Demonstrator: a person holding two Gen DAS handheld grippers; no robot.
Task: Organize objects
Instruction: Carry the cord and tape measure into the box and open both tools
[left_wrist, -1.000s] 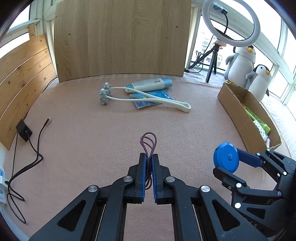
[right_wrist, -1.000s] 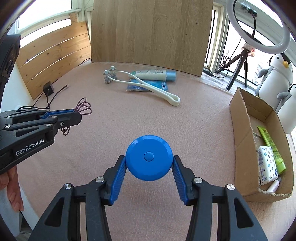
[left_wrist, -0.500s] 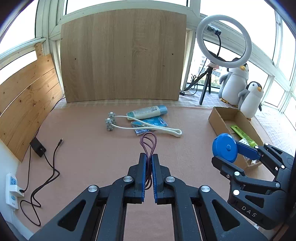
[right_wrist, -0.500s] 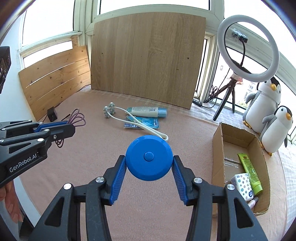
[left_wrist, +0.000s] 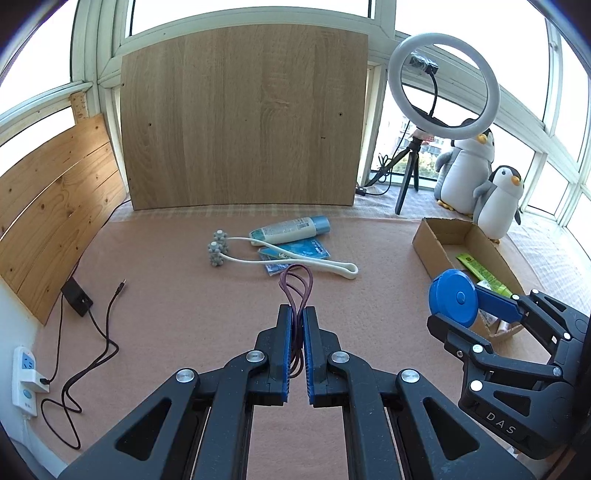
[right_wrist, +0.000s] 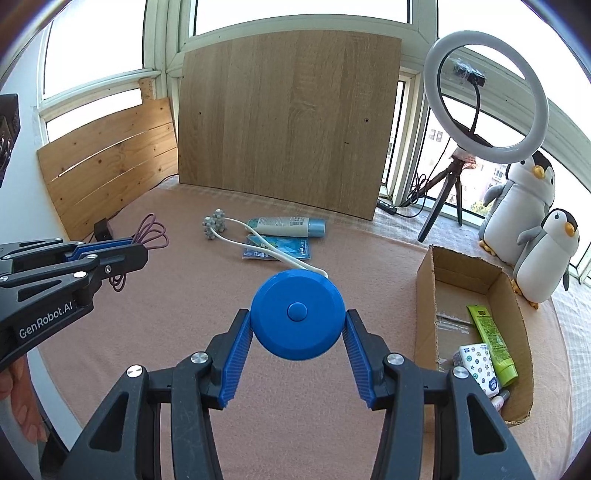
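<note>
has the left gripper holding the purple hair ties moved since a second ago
Yes. The left gripper rose and pulled back: the white massage roller sits smaller and farther than before.

Blue disc (right_wrist: 297, 319), purple cord loops (left_wrist: 296, 282), pink cloth (left_wrist: 177, 295)

Bright window daylight, sharp, fisheye-warped edges

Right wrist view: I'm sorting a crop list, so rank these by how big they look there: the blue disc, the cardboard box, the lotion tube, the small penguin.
1. cardboard box
2. blue disc, though it sits right at the camera, so its size is inflated
3. small penguin
4. lotion tube
</note>
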